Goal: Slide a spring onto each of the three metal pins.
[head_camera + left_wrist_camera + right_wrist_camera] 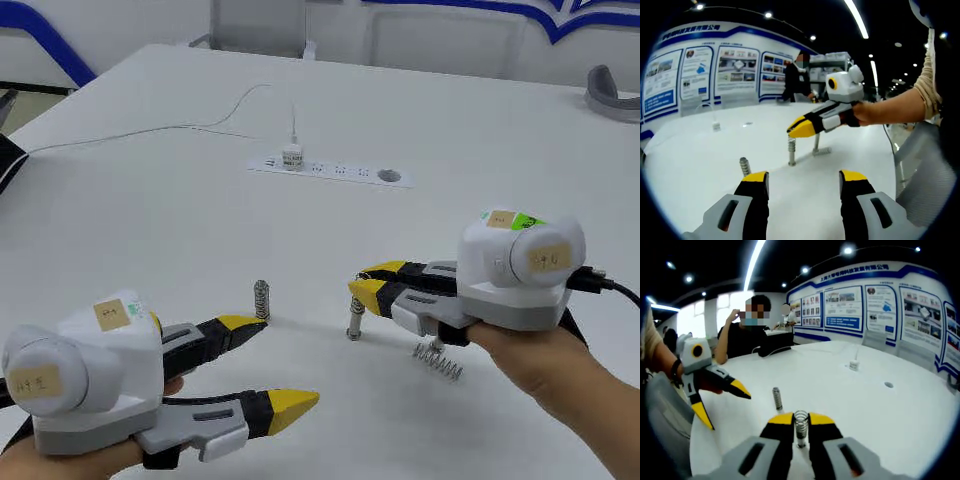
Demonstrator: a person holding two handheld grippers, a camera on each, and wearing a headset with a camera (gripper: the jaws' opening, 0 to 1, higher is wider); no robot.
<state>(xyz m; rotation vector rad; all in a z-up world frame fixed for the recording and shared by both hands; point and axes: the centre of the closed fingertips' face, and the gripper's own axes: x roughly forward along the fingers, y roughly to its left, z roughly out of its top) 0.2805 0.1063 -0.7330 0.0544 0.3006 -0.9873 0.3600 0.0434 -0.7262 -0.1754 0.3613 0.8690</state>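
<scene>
Right tool [358, 283] first: I have its jaws pinched together on a spring [800, 425], and that spring stands upright on the middle pin [355, 328], which rises from the white surface [150, 220]. In the left gripper view the yellow tips sit at the very top of that spring, with the coils reaching down the pin below them.

My left tool [292, 359] is low over the surface with its jaws spread wide and nothing between them. Just past its upper tip stands the left pin [261, 312], upright, with a second spring [261, 295] already sitting on it.

A loose spring [438, 361] lies on its side on the surface, just below my right hand [530, 355]. The third pin [816, 142] stands upright right beside it, its shaft plain metal. I cannot tell whether the two touch.

Well beyond all this, a power strip [328, 171] lies flat with a white plug [292, 156] in it. A thin cable [150, 130] trails away across the surface.
</scene>
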